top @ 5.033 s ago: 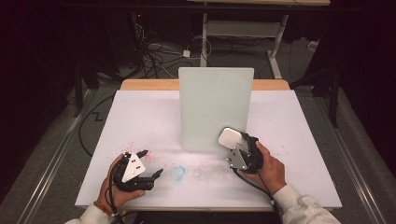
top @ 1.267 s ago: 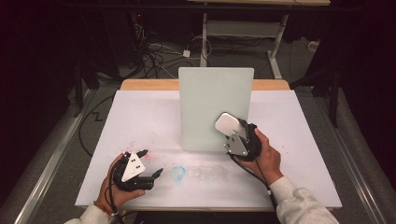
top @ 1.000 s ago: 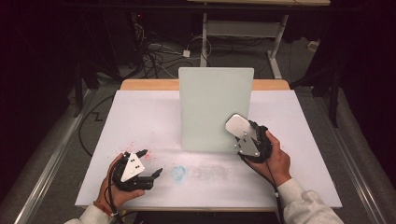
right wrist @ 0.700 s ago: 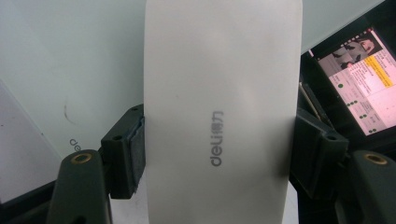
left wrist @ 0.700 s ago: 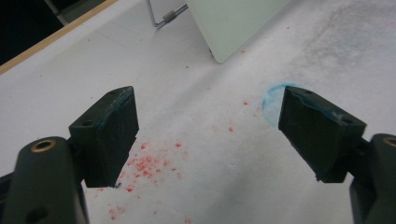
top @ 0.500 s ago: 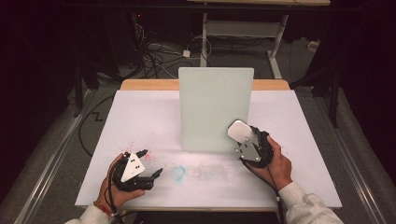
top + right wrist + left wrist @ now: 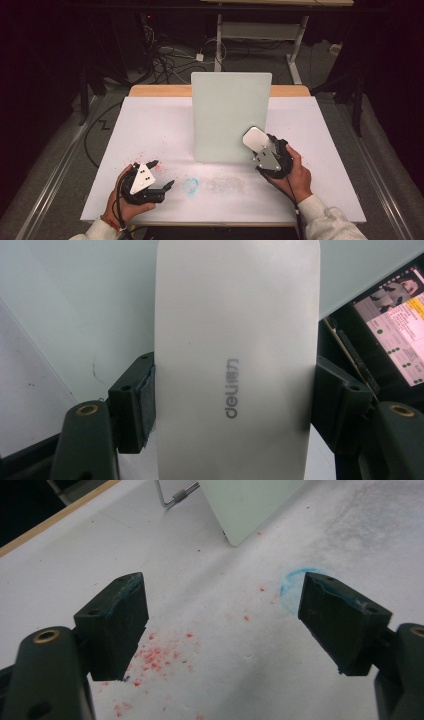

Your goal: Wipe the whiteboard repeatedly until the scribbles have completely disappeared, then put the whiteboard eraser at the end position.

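Firmly, the right tool (image 7: 235, 405) grips a smooth, rounded white eraser (image 7: 235, 365).

left gripper (image 7: 225, 625) jaws wide apart over red specks (image 7: 155, 655), blue smudge (image 7: 292, 582)

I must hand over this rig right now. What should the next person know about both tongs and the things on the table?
Right tongs: shut on the white eraser, marked "deli", held by its two long sides, at the lower right edge of the upright whiteboard.
Left tongs: open, holding nothing, low over the table at front left.
Table: red specks, a blue ring mark and a grey smear lie in front of the board.
Done: eraser gripped.
Left: probably wiping; the board face looks clean from here.
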Demonstrator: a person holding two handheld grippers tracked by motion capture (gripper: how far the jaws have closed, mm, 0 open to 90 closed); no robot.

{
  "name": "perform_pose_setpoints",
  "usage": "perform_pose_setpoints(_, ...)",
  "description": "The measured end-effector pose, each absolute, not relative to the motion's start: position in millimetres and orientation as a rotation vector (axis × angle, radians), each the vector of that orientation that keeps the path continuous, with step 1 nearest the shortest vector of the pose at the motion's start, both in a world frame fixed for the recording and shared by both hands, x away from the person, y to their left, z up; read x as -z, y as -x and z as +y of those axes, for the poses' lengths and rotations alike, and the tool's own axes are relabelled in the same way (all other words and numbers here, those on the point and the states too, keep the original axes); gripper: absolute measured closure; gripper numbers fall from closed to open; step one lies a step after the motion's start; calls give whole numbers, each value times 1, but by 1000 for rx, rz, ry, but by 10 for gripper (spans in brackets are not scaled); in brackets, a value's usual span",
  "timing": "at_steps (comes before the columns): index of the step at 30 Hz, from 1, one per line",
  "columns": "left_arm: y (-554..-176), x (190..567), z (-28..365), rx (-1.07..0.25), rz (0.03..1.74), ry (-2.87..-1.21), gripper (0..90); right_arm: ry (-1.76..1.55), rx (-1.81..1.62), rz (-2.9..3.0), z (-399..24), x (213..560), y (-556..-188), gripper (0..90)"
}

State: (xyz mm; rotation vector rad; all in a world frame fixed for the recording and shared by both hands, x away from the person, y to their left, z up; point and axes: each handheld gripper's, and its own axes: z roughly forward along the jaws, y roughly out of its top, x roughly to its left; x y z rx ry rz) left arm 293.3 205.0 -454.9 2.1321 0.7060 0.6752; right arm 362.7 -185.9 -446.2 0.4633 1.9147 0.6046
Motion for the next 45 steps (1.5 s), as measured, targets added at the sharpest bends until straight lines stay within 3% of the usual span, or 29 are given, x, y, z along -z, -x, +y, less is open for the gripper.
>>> perform_pose_setpoints(20, -297, 458, 204, -662, 712, -2138, 194, -518, -784, 1899, -198, 416, -355, 310)
perform_pose_setpoints(45, -298, 458, 201, -668, 700, -2153, 194, -402, -945, 2133, -200, 402, -325, 310)
